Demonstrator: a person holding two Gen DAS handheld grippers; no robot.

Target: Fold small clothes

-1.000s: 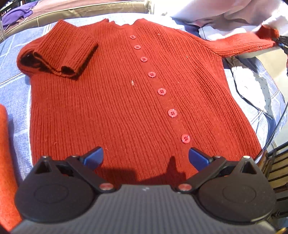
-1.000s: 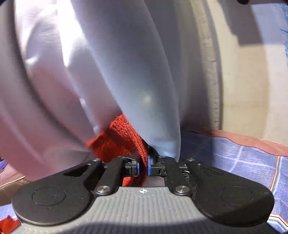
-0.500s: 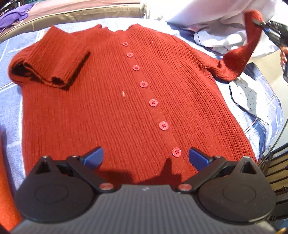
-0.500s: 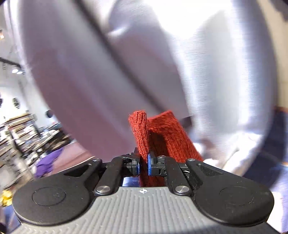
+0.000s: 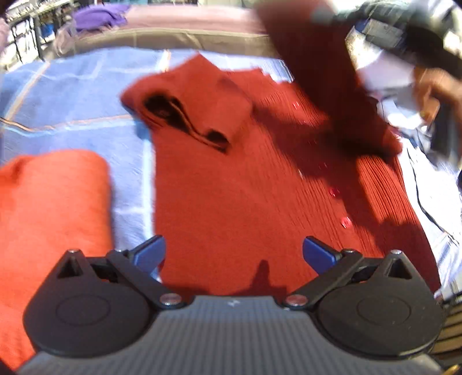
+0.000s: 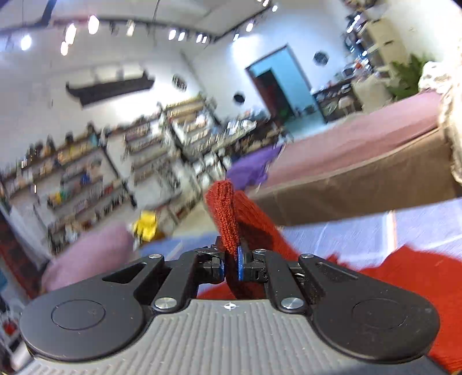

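A red knit cardigan (image 5: 245,196) with a button row lies flat on a blue checked cloth (image 5: 86,115). Its left sleeve (image 5: 196,106) is folded onto the chest. My left gripper (image 5: 234,253) is open and empty above the hem. My right gripper (image 6: 231,266) is shut on the cuff of the right sleeve (image 6: 226,210). In the left wrist view that sleeve (image 5: 323,75) hangs lifted over the cardigan's upper right, casting a shadow on the buttons.
A folded orange-red garment (image 5: 49,219) lies at the left on the cloth. White and patterned clothes (image 5: 427,178) lie at the right edge. A brown bed edge (image 5: 173,37) runs along the back, with purple clothes (image 5: 98,17) beyond.
The right gripper has lifted the right sleeve and swung it left over the cardigan's body. The left gripper has shifted left, bringing the folded orange-red garment into view.
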